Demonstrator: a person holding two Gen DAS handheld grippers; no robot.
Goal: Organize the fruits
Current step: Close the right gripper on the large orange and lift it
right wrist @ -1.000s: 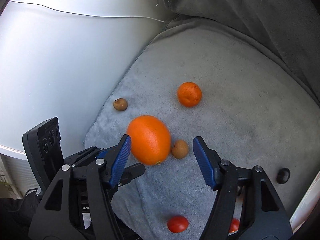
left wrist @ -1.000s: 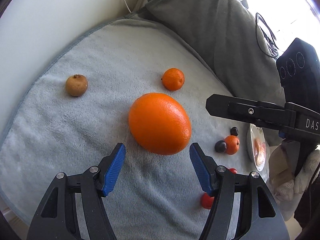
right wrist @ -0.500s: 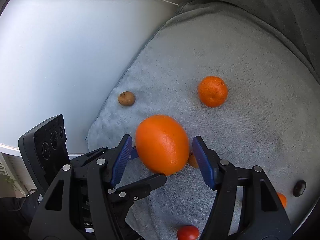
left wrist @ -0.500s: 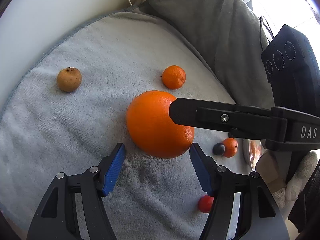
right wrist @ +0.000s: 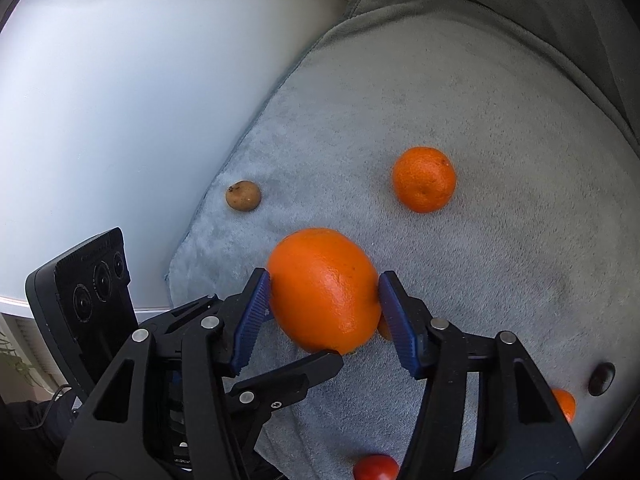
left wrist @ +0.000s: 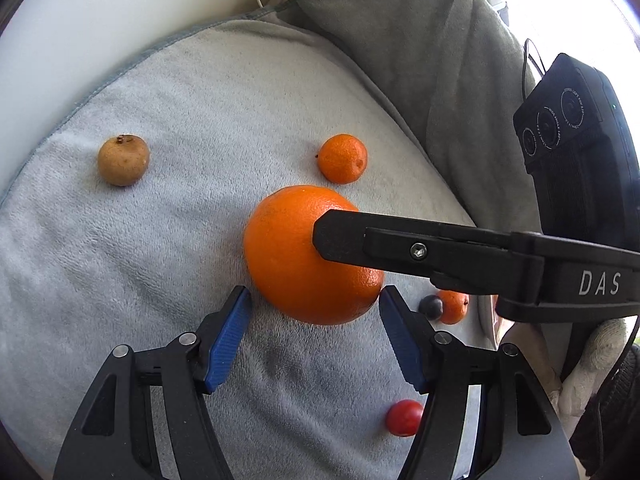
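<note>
while the big orange (right wrist: 324, 292) sits on the pale grey towel (left wrist: 180, 120), the count around it runs like this: one big orange, one medium mandarin (left wrist: 343, 158) just beyond it, one brown round fruit (left wrist: 123, 160) well off to its far left, one small orange fruit (left wrist: 454, 306) and one dark berry (left wrist: 431, 307) touching each other near its right side, and one red cherry tomato (left wrist: 404, 418) on its near right. in the right wrist view a sliver of another small fruit peeks from behind the big orange; what it is cannot be told.

two grippers are in view. the right gripper (right wrist: 324, 308) has its blue pads (right wrist: 394, 320) on either side of the big orange, both looking pressed against its skin, so it appears clenched on that fruit; the orange fills the gap between them. seen from the left wrist, one black finger of the right gripper crosses the top of the big orange.

the left gripper (left wrist: 314, 338) stands released, its jaws wide apart, with the big orange just ahead of the tips and not touching either blue pad (left wrist: 226, 344). a darker grey cloth (left wrist: 400, 40) lies bunched beyond the towel, far behind the big orange.
</note>
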